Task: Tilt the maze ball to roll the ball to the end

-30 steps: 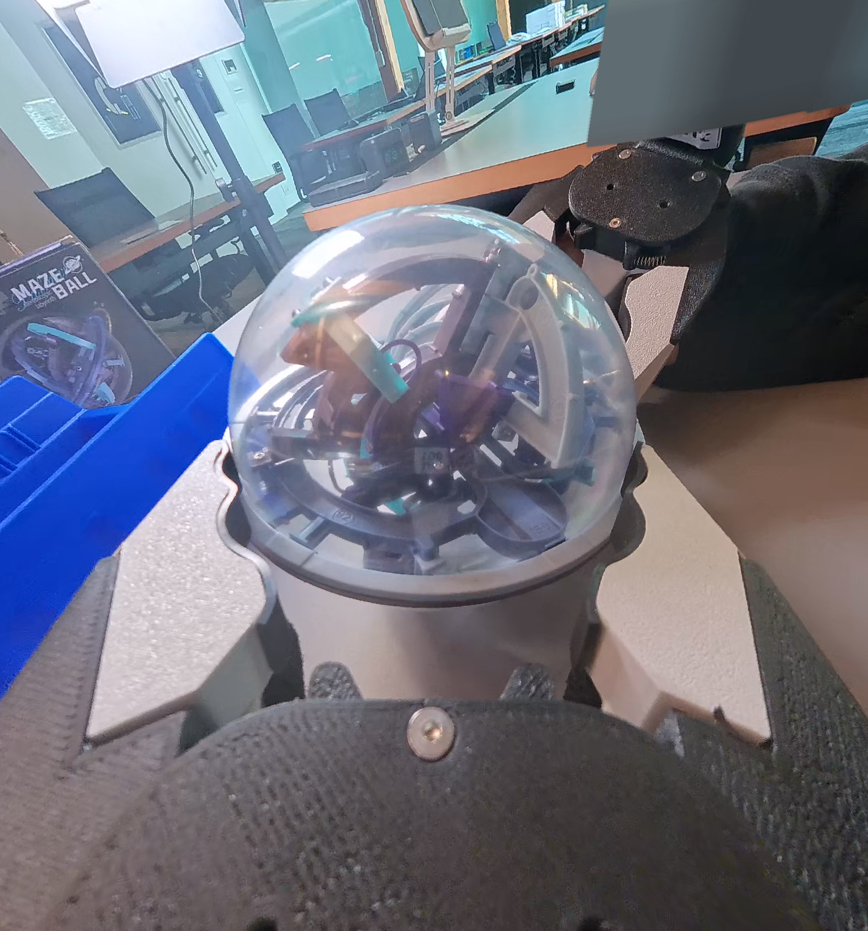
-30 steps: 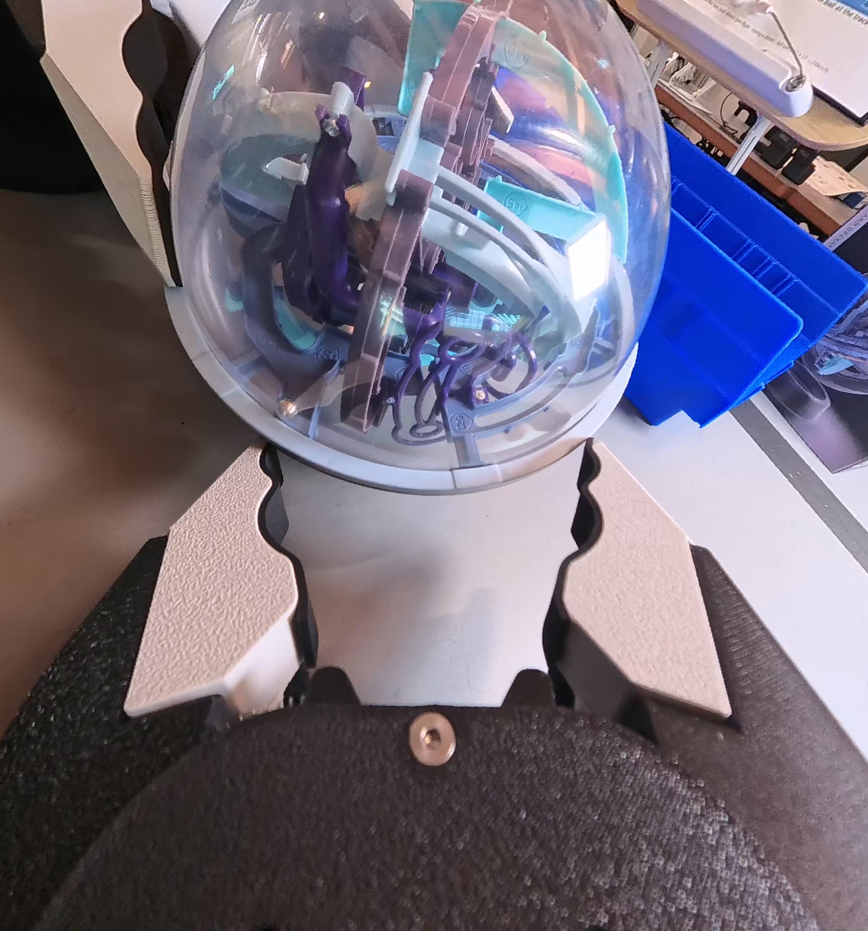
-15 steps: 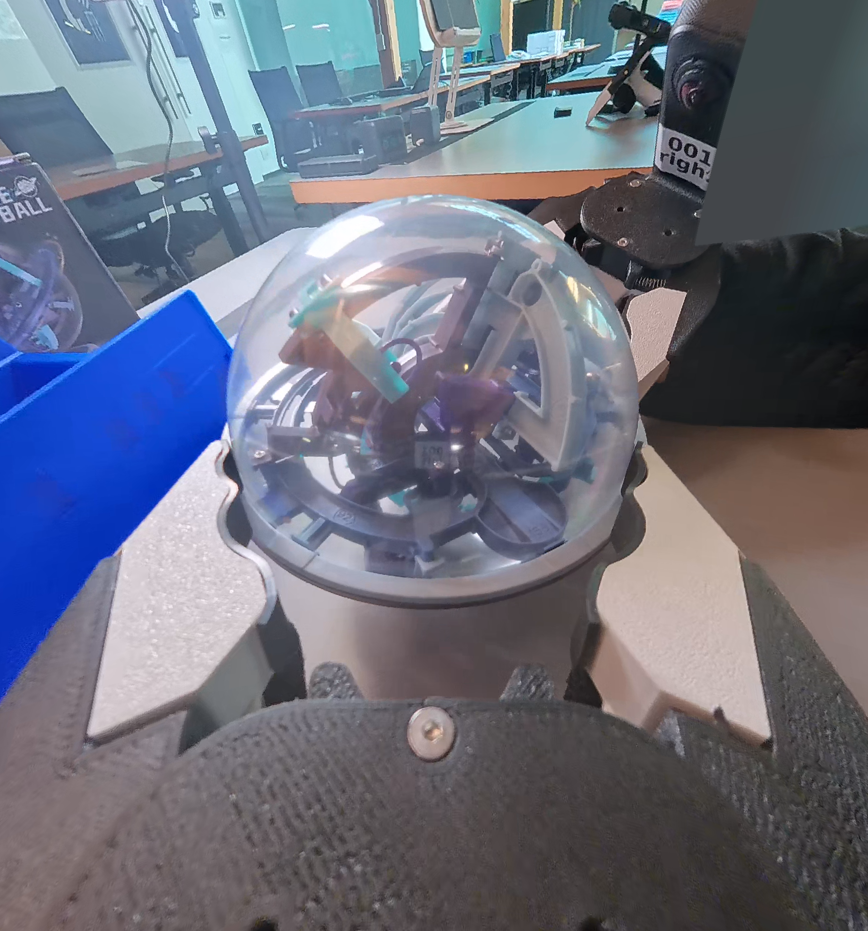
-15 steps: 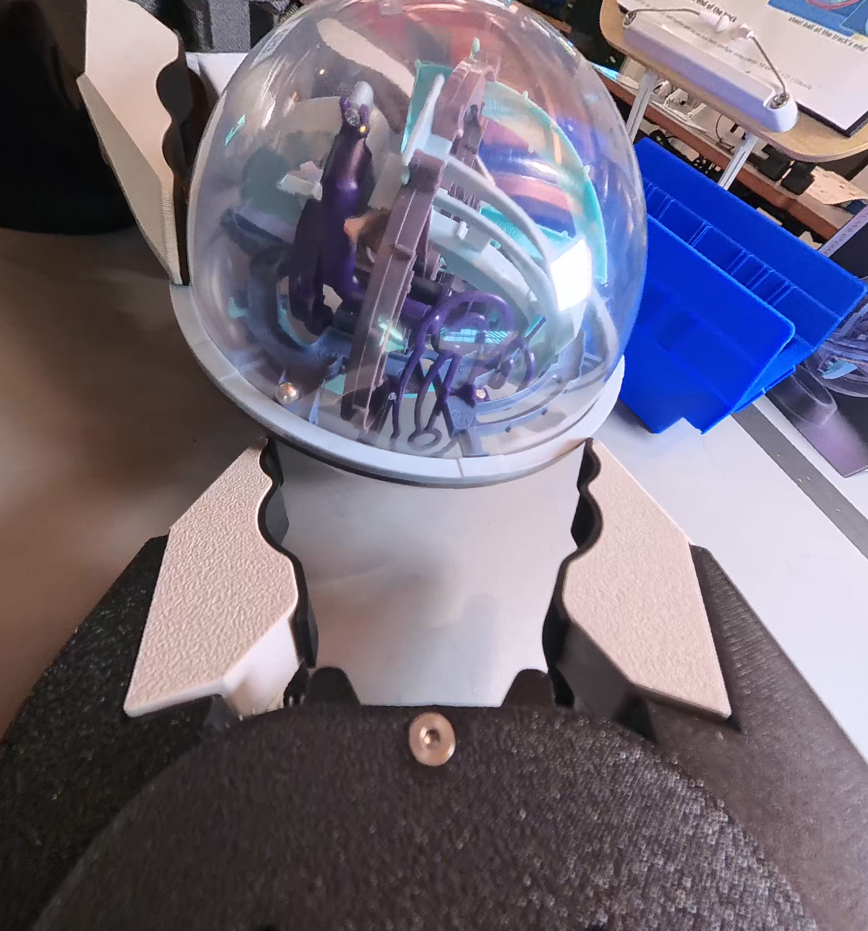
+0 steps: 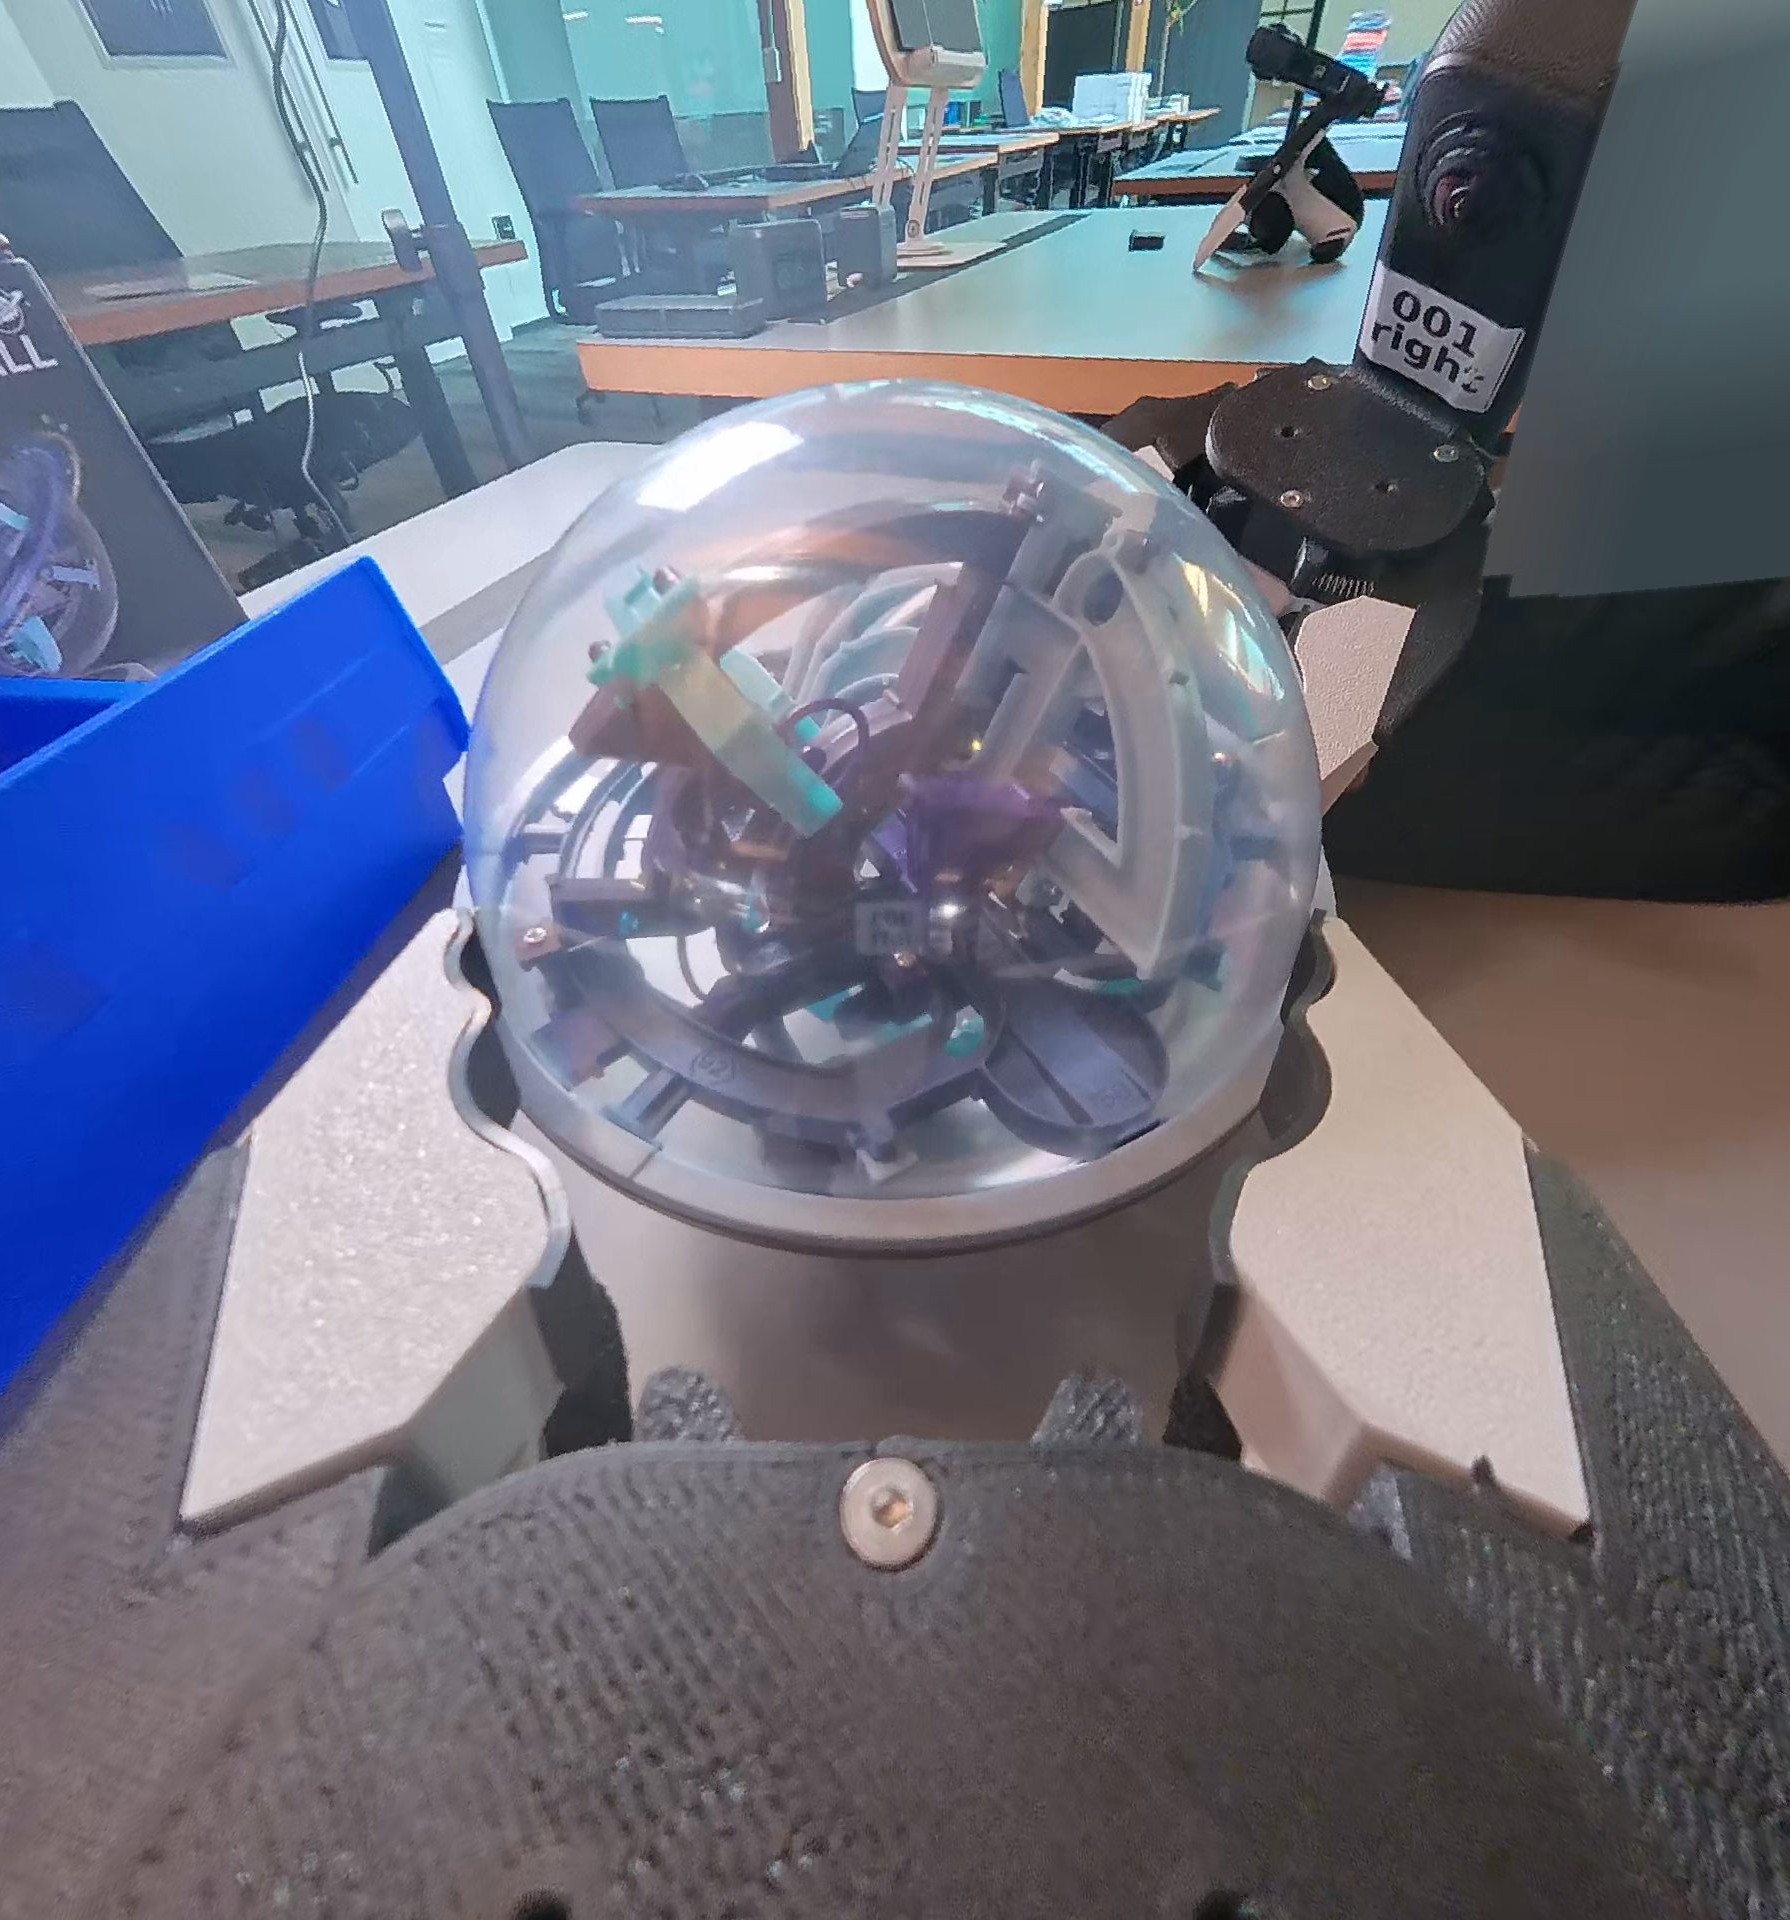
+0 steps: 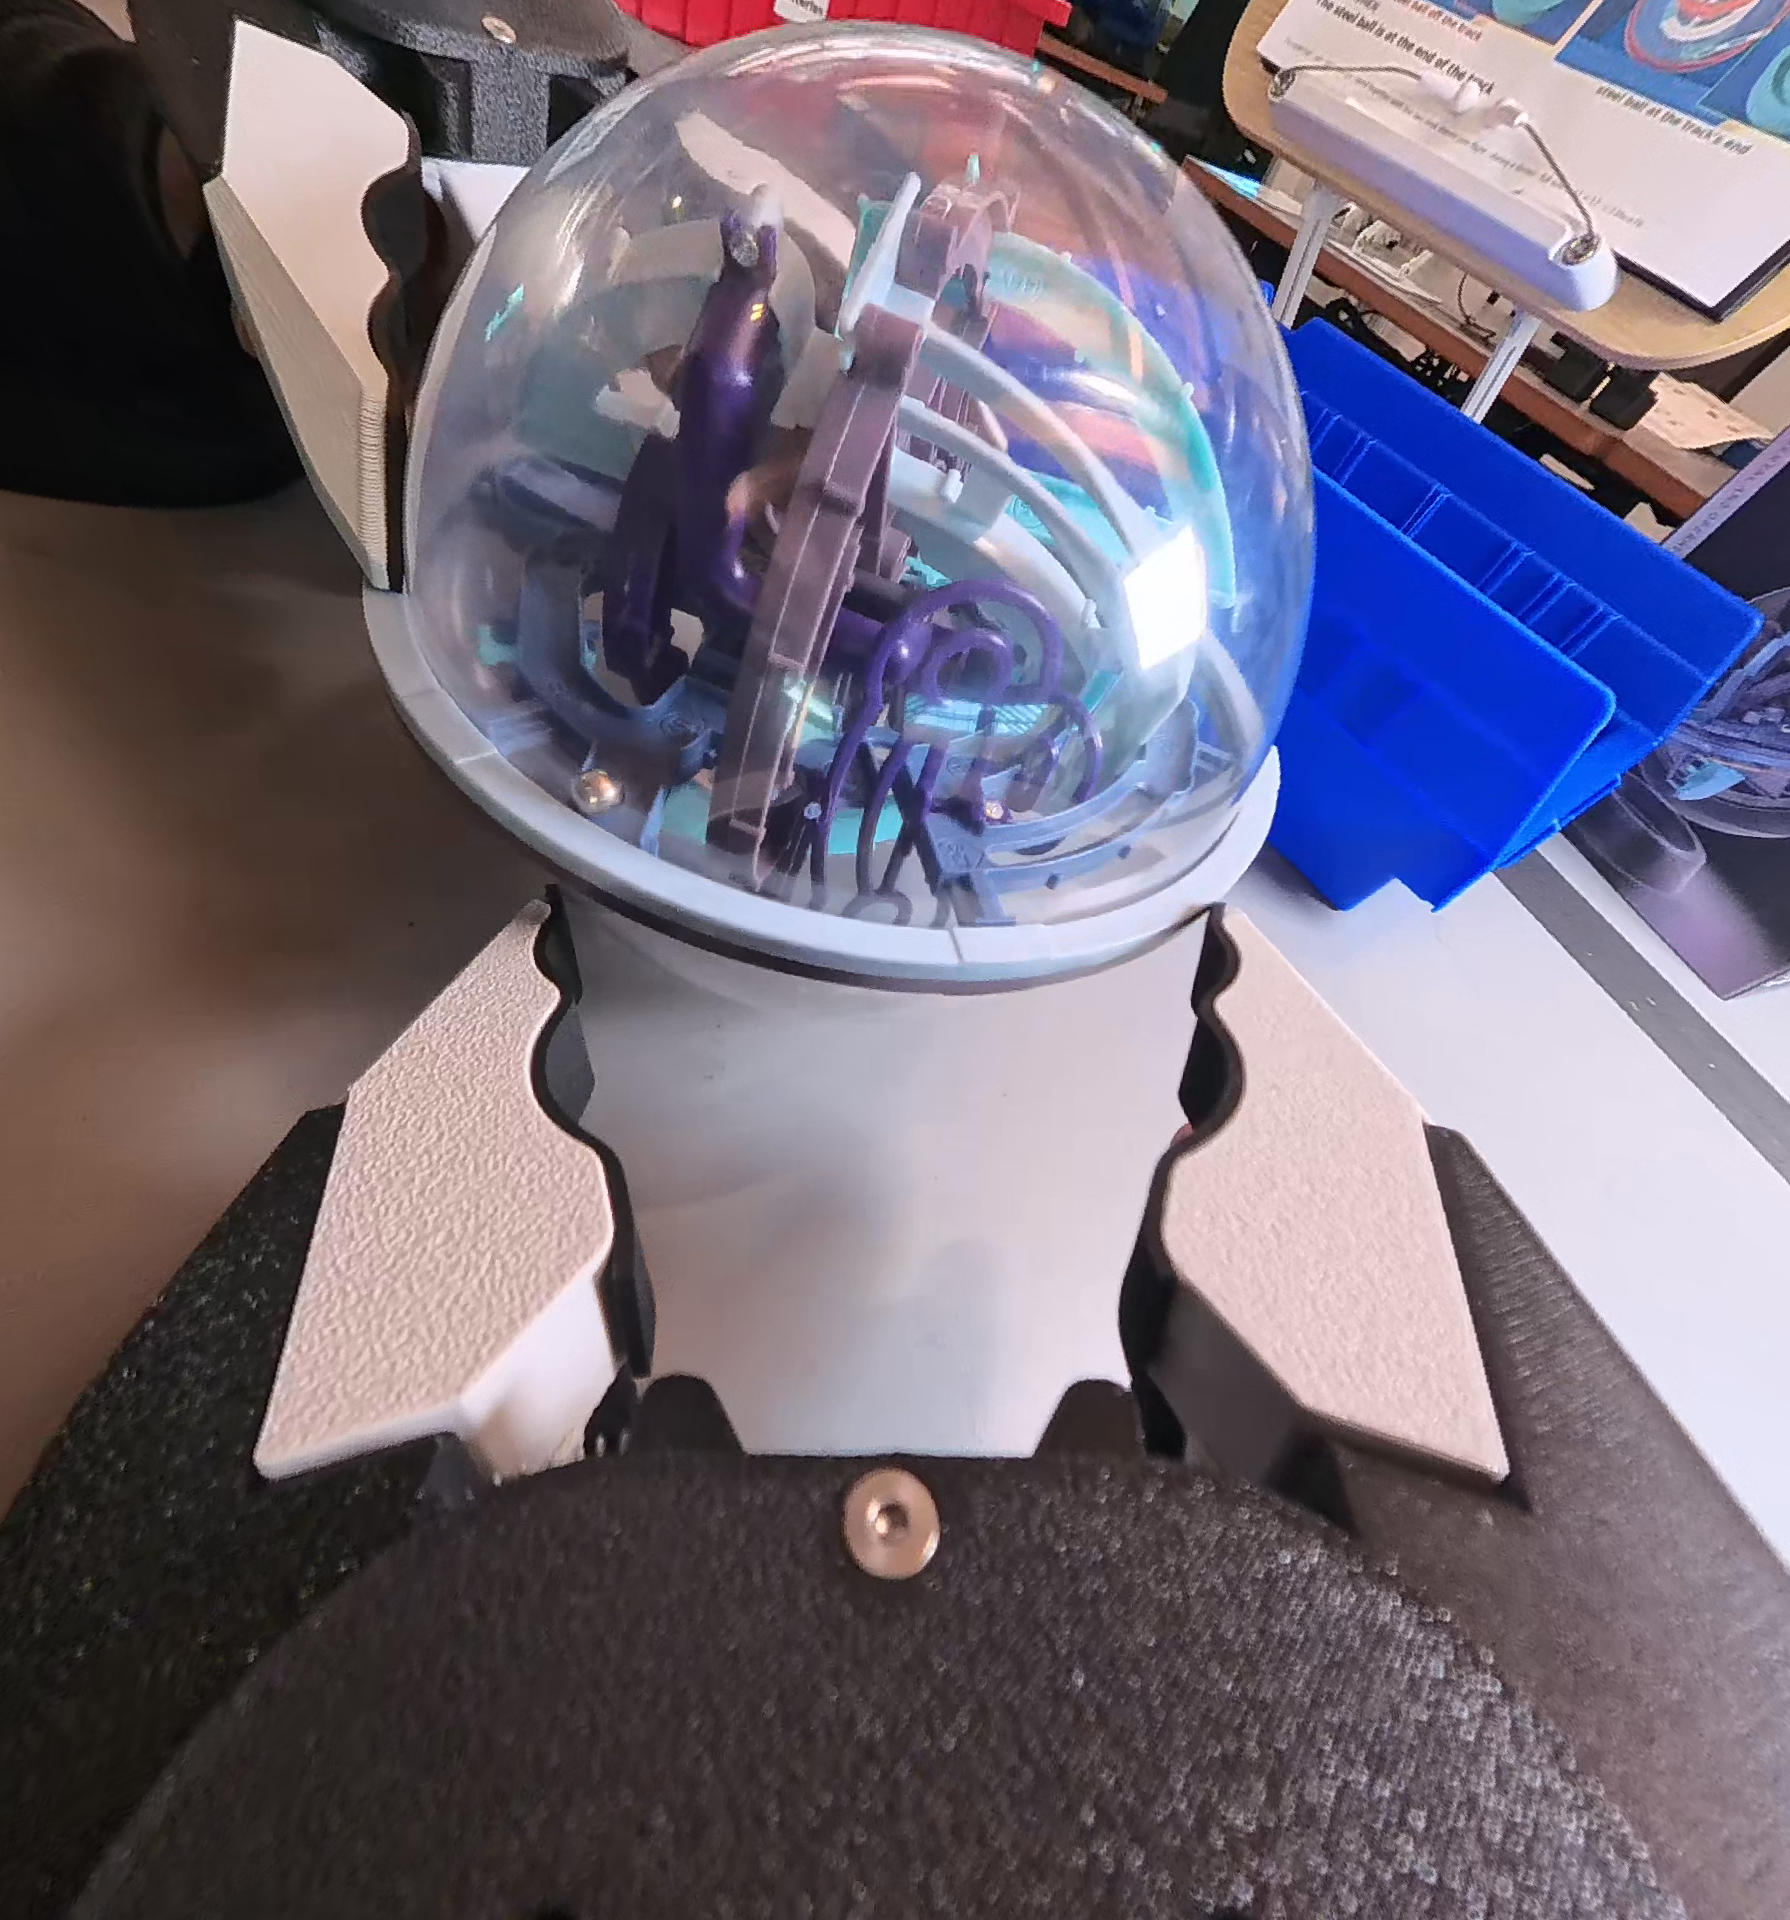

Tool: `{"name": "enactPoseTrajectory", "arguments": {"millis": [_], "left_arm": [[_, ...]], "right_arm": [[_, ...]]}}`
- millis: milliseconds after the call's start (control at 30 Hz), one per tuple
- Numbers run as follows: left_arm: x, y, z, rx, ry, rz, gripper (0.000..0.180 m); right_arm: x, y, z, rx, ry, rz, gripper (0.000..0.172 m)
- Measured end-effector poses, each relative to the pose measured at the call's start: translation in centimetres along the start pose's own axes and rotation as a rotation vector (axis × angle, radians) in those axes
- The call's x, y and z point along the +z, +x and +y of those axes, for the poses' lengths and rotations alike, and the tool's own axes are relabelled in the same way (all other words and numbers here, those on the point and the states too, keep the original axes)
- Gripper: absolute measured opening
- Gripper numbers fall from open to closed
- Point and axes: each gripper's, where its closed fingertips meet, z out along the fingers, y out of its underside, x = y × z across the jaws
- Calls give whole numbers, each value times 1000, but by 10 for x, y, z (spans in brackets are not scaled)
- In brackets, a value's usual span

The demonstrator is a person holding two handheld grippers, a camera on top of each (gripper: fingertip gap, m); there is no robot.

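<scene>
Between both grippers sits the maze ball [image 5: 891,810], clamped by the left gripper [image 5: 891,987] and right gripper [image 6: 875,935] from opposite sides. Steel ball [image 6: 596,792] rests low at the rim, nearer the right gripper.

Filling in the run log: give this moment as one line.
left gripper: shut on maze ball | right gripper: shut on maze ball | steel ball: near rim | blue bin: beside
</scene>
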Motion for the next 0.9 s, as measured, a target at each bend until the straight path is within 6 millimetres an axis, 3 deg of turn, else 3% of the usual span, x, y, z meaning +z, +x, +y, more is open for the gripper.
{"name": "enactPoseTrajectory", "arguments": {"millis": [267, 900], "left_arm": [[0, 2, -2, 87, 3, -27, 146], [-1, 0, -2, 11, 16, 2, 145]], "right_arm": [[1, -1, 4, -15, -22, 2, 114], [1, 0, 2, 1, -7, -7, 113]]}}
